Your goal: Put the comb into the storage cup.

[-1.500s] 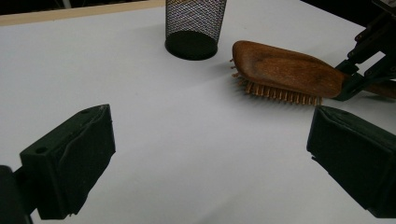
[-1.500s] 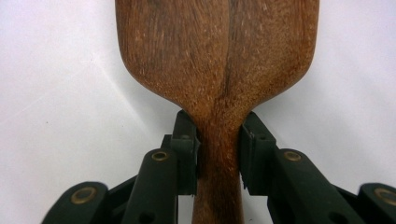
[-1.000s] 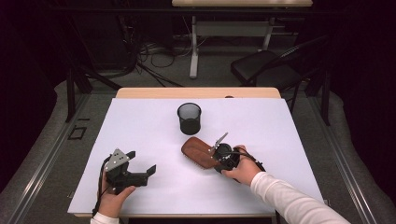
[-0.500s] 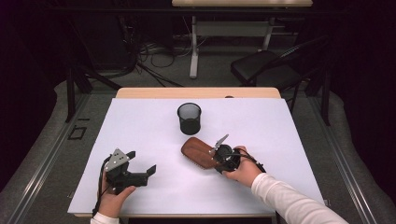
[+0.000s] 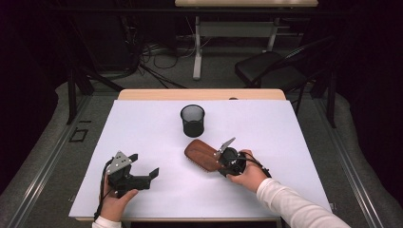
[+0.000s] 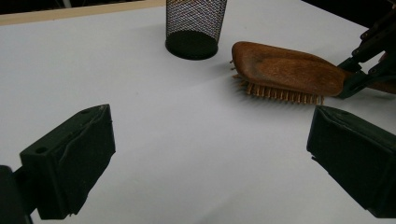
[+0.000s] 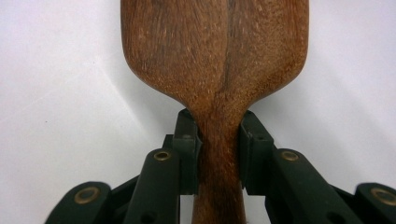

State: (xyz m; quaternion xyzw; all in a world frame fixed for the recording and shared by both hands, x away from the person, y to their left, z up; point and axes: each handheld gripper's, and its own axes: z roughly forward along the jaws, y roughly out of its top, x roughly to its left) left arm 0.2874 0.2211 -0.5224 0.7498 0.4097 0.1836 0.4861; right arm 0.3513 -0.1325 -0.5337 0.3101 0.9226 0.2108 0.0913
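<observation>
One white tabletop [image 5: 294, 142] fills your dim room, a dark chair [image 5: 266, 71] beyond it, a mesh cup [image 5: 192, 120] mid-table, your right claw [image 7: 218, 140] clamped on the wooden hairbrush [image 5: 202, 155] beside it, your left claw [image 5: 145, 173] spread wide.
</observation>
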